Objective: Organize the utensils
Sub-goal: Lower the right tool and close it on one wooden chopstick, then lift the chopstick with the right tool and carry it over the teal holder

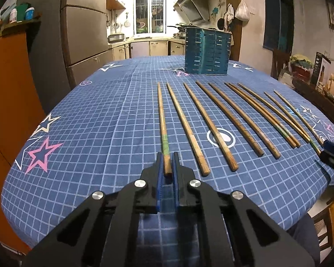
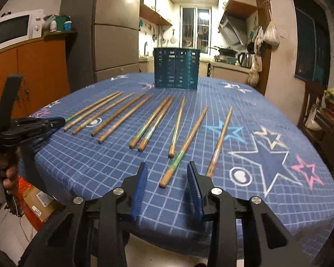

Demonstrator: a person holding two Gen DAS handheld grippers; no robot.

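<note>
Several wooden chopsticks lie side by side on a blue checked tablecloth. A teal slotted utensil holder stands upright behind them; it also shows in the right wrist view. My left gripper is shut on the near end of the leftmost chopstick, which has a green band. It also shows at the left in the right wrist view. My right gripper is open, with the butt end of a green-banded chopstick between its fingers, not touching. Its tip shows at the right in the left wrist view.
The table's near edge is just below both grippers. An orange cabinet with a microwave and a fridge stand at the left. A chair and clutter are at the right. A cardboard box lies on the floor.
</note>
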